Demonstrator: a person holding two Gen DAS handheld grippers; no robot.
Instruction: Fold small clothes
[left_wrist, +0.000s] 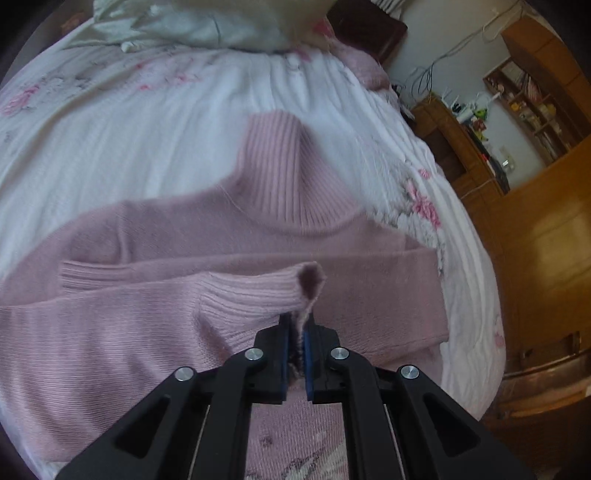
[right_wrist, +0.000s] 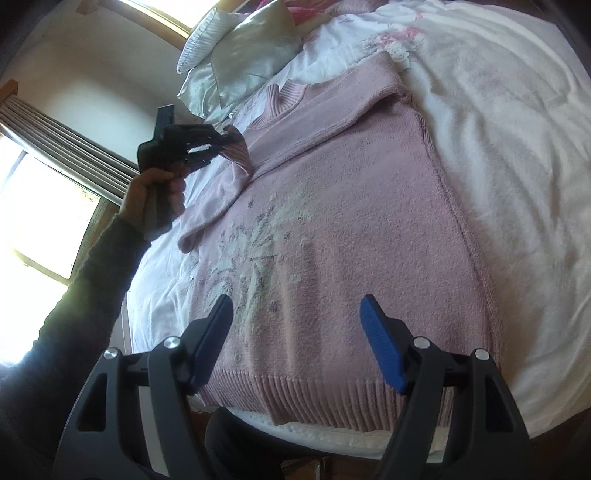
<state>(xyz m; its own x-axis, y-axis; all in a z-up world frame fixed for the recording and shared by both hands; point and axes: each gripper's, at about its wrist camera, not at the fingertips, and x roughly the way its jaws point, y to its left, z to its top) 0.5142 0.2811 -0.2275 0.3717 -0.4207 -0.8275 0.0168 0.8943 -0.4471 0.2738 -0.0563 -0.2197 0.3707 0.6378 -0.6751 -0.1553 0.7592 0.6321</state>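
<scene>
A pink knitted sweater (right_wrist: 351, 236) with a pale snowflake pattern lies flat on the bed, its ribbed hem nearest the right wrist camera. My left gripper (left_wrist: 300, 325) is shut on the ribbed cuff (left_wrist: 258, 295) of one sleeve and holds it lifted over the chest, just below the turtleneck collar (left_wrist: 284, 177). The other sleeve (left_wrist: 332, 266) lies folded across the body. In the right wrist view the left gripper (right_wrist: 231, 138) shows in a person's hand near the collar. My right gripper (right_wrist: 295, 314) hangs open above the sweater's lower part, holding nothing.
The bed carries a white quilt (right_wrist: 509, 155) with pink flowers. Pale pillows (right_wrist: 240, 62) lie at the head of the bed, below a bright window (right_wrist: 40, 206). Wooden shelves and a desk (left_wrist: 517, 122) stand past the bed's right side.
</scene>
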